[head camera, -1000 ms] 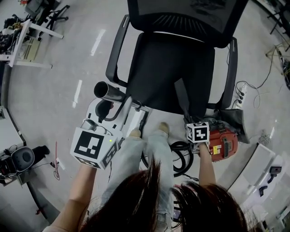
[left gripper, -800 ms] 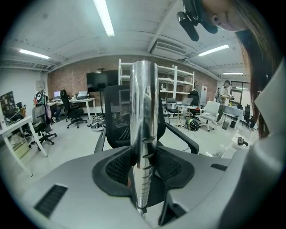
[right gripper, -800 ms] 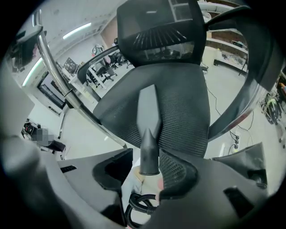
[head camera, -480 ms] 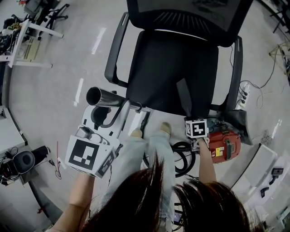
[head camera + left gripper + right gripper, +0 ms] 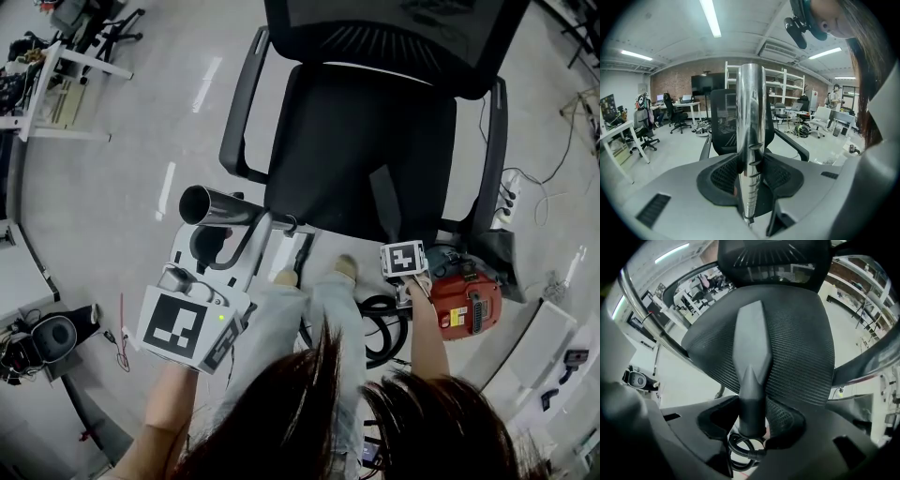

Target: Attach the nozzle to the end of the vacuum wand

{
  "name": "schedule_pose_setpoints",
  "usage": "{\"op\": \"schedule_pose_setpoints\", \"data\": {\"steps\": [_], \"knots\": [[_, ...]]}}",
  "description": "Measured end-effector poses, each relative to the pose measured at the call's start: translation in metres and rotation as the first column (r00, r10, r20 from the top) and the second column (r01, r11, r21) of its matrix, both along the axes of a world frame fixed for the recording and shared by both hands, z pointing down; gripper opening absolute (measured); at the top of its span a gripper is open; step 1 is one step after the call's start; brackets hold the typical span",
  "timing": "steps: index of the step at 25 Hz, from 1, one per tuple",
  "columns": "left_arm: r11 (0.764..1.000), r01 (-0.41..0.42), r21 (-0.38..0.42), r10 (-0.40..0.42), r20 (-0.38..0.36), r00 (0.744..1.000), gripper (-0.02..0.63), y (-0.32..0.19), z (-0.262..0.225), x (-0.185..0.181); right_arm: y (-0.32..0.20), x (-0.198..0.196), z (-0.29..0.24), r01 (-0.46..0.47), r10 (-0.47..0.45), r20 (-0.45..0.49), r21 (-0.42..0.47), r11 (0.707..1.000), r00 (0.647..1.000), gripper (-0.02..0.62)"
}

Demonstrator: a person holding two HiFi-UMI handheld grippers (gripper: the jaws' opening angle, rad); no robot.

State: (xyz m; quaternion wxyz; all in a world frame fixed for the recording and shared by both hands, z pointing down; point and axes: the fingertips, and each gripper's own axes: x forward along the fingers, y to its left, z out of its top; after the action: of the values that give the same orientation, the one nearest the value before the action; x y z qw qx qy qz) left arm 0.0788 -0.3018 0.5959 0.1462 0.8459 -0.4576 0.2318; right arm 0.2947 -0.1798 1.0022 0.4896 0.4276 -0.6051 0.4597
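The black office chair [image 5: 361, 141] fills the middle. Off its seat's left front, the left hand-held gripper [image 5: 750, 176] is clamped on the chrome vacuum wand [image 5: 751, 117]. At the seat's right front, the right hand-held gripper [image 5: 752, 423] is closed round the black nozzle [image 5: 751, 348], whose tip reaches over the seat.

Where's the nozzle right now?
The nozzle is clamped in the right gripper, centre of the right gripper view, pointing over the black chair seat, not yet on the wand.
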Motion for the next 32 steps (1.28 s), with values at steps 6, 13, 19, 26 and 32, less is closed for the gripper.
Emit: {"op": "schedule_pose_setpoints", "data": {"steps": [6,13,19,26,32], "knots": [[1.000,0.011,0.008,-0.011,-0.014,1.000,0.158,-0.004,-0.002,0.001,-0.003,-0.013,0.014,0.047,-0.045,-0.051,0.029,0.998,0.998,0.176],[1.000,0.008,0.005,-0.008,-0.017,1.000,0.158,-0.006,-0.003,-0.002,-0.002,-0.013,0.010,0.042,-0.040,-0.047,0.053,0.998,0.998,0.178],[1.000,0.005,0.009,-0.005,-0.020,1.000,0.158,-0.006,-0.002,-0.003,-0.006,-0.009,-0.004,-0.159,0.155,0.089,0.039,0.986,0.984,0.178],[1.000,-0.003,0.006,0.004,-0.016,1.000,0.158,-0.004,-0.002,-0.003,0.010,-0.017,-0.017,-0.291,0.284,0.199,0.006,0.957,0.938,0.178],[0.999,-0.034,-0.022,0.035,0.022,0.999,0.158,0.000,-0.001,-0.008,0.013,-0.025,-0.036,-0.346,0.336,0.238,-0.002,0.938,0.911,0.178]]}}
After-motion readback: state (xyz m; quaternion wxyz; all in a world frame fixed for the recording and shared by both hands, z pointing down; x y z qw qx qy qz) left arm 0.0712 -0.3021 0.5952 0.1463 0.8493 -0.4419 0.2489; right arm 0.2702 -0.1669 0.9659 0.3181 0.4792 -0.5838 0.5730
